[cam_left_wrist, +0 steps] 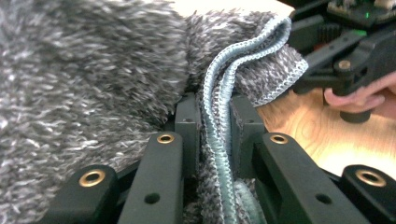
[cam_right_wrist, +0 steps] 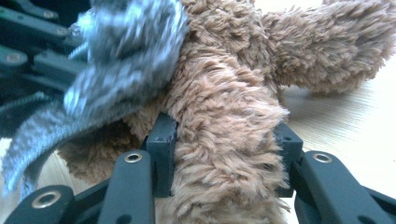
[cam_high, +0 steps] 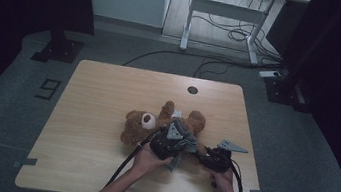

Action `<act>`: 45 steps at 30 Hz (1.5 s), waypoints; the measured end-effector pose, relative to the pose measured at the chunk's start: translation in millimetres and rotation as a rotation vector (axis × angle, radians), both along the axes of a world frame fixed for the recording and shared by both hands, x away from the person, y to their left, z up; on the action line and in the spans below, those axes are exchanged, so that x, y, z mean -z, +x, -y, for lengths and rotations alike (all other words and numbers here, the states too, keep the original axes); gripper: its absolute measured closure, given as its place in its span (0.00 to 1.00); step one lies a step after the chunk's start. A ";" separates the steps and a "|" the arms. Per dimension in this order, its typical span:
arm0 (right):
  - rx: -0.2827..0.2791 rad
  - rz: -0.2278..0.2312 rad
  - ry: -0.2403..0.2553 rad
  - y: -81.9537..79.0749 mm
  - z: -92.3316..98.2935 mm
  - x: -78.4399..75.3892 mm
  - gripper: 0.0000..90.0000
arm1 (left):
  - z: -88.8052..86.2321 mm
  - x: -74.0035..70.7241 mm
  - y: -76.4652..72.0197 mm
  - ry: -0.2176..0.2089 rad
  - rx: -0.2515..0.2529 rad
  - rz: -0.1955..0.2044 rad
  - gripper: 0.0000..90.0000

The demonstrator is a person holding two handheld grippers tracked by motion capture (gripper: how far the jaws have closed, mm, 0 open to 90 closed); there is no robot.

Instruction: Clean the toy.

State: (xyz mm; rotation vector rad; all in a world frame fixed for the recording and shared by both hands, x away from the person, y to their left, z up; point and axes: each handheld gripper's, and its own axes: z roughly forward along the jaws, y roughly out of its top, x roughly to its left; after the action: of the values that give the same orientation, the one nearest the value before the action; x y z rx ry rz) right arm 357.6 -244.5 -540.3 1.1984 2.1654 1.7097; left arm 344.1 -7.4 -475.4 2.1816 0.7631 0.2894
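Observation:
A brown teddy bear (cam_high: 144,122) lies on the wooden table (cam_high: 98,96), head to the left, partly covered by a grey knitted garment (cam_high: 184,137). My left gripper (cam_high: 176,138) is over the bear's body; in the left gripper view it (cam_left_wrist: 215,122) is shut on the garment's light blue ribbed hem (cam_left_wrist: 219,98). My right gripper (cam_high: 204,154) sits just right of it at the bear's lower end. In the right gripper view it (cam_right_wrist: 224,140) is shut on one brown furry limb (cam_right_wrist: 224,140), the pads pressed into the fur, with the grey garment (cam_right_wrist: 121,51) at upper left.
A round cable hole (cam_high: 192,90) sits near the table's far edge. Beyond the table stand a white desk frame (cam_high: 225,13) with loose cables on the floor and black stand bases (cam_high: 59,50) at both sides. The table's left half holds nothing else.

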 end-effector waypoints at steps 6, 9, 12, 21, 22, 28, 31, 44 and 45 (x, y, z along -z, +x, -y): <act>0.002 0.008 -0.007 -0.5 0.5 2.0 0.58 | -6.6 13.2 -4.1 -0.019 0.017 -0.047 0.84; -0.008 0.012 -0.039 -0.9 1.9 1.1 0.52 | -7.4 16.0 -5.1 -0.031 0.020 -0.058 0.84; 0.014 -0.006 -0.037 -2.0 7.0 -0.4 0.42 | -7.5 17.0 -6.2 -0.026 0.022 -0.052 0.84; 0.014 -0.033 -0.026 -9.4 21.1 1.2 0.51 | -11.1 23.2 -10.9 -0.044 0.013 -0.046 0.84; 0.014 -0.033 -0.026 -9.4 21.1 1.2 0.51 | -11.1 23.2 -10.9 -0.044 0.013 -0.046 0.84; 0.004 -0.022 -0.032 -8.4 20.3 1.0 0.63 | -16.4 30.9 -15.1 -0.009 0.012 -0.050 0.84; -0.005 -0.018 -0.025 -8.0 20.3 0.4 0.64 | -24.7 37.8 -17.0 -0.010 -0.002 -0.061 0.84; -0.005 0.000 0.011 -7.4 19.1 -1.6 0.64 | -27.9 14.6 -22.5 -0.082 -0.026 0.007 0.85; -0.002 0.002 0.009 -7.1 18.4 -1.6 0.64 | -25.1 10.3 -21.5 -0.085 -0.023 0.014 0.85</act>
State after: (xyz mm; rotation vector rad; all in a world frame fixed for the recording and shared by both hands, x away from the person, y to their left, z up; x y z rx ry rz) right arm 350.5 -262.9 -538.7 1.1976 2.1606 1.7224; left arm 322.7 17.7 -485.8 2.0897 0.7797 0.2787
